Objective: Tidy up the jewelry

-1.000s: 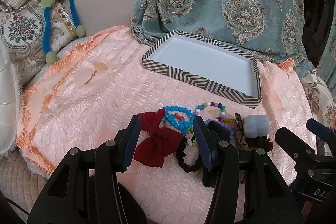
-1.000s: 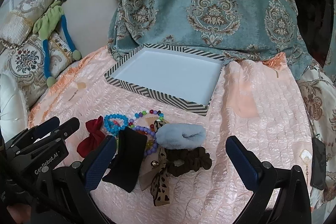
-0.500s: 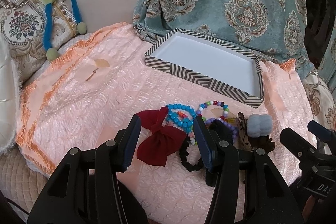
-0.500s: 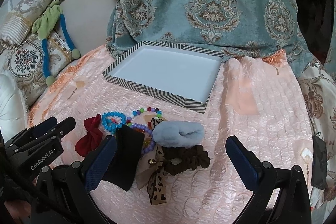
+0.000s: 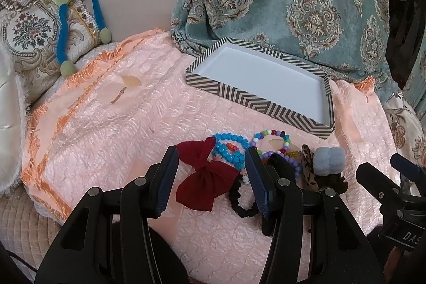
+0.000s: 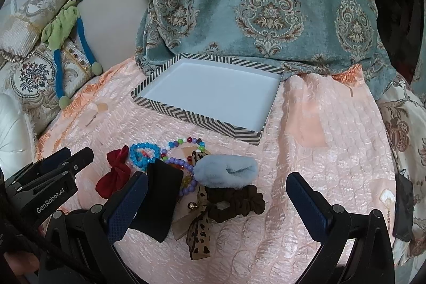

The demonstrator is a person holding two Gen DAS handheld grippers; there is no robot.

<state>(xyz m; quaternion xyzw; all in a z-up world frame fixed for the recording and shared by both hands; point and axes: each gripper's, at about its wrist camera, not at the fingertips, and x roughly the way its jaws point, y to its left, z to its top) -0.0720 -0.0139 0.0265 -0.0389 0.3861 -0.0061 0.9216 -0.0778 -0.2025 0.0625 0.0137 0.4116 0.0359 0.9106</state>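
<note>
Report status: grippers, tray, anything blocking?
Left gripper and right gripper open, empty. Tray empty; jewelry pile untouched on the cloth. Path to tray looks unobstructed.

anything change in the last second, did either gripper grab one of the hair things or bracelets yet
Nothing visibly changed. The left hand-held gripper and right hand-held gripper both hang open and empty over the pile, as before. The dark red fabric bow, blue bead bracelet, fluffy light blue scrunchie and brown scrunchie lie where they were on the pink quilted cloth; the striped white-lined box holds nothing.
</note>
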